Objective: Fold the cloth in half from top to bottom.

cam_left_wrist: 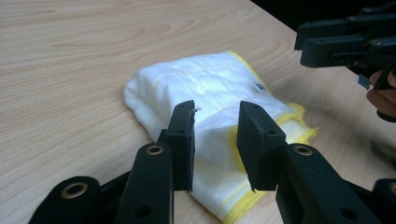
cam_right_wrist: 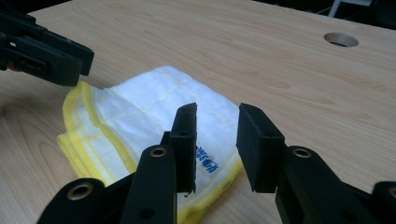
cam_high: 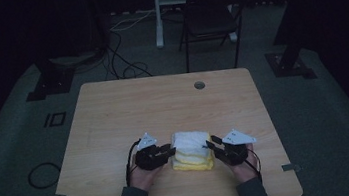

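A folded white towel with yellow edging (cam_high: 191, 150) lies flat on the wooden table (cam_high: 162, 99) near its front edge. My left gripper (cam_high: 171, 150) sits just left of it, my right gripper (cam_high: 210, 146) just right, both pointing inward at the towel. In the left gripper view the jaws (cam_left_wrist: 215, 135) stand apart, with the towel (cam_left_wrist: 205, 88) lying just beyond them and unpinched. The right gripper (cam_left_wrist: 345, 44) shows across it. In the right gripper view the jaws (cam_right_wrist: 217, 140) are also apart over the towel's near corner (cam_right_wrist: 154, 107). The left gripper (cam_right_wrist: 46, 51) is at the far side.
A round cable hole (cam_high: 199, 85) is set in the table's far side. Beyond the table stand a dark folding chair (cam_high: 210, 15) and a white post, with cables (cam_high: 122, 59) on the grey floor. Bare wood surrounds the towel.
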`<state>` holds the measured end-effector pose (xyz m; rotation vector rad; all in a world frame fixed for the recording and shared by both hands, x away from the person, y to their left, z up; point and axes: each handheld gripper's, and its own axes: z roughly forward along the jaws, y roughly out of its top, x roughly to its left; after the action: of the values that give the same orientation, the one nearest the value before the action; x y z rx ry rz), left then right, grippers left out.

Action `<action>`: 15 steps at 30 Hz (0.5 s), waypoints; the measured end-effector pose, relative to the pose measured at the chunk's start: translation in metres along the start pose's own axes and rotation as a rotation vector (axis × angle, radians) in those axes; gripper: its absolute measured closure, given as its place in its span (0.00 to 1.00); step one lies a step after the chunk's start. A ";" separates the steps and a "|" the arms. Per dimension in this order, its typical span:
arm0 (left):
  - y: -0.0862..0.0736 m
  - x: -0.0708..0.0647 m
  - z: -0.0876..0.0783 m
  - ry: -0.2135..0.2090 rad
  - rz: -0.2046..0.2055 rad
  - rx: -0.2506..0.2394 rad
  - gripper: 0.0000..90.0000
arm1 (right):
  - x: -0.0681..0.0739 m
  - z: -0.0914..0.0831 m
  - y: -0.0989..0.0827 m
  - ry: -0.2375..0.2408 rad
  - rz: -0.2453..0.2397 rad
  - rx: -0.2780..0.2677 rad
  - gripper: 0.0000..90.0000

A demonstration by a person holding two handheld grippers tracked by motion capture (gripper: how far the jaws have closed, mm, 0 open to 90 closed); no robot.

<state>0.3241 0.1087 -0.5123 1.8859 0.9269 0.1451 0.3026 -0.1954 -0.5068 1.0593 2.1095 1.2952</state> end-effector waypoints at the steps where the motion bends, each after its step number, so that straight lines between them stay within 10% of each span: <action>1: 0.000 0.000 0.001 -0.003 -0.008 -0.002 0.75 | 0.000 0.000 0.000 -0.001 0.000 0.002 0.76; 15: 0.005 -0.006 0.018 0.010 0.026 0.024 0.73 | -0.003 0.002 -0.003 -0.010 0.006 0.008 0.76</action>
<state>0.3315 0.0904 -0.5157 1.9216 0.9144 0.1598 0.3046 -0.1970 -0.5103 1.0738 2.1078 1.2825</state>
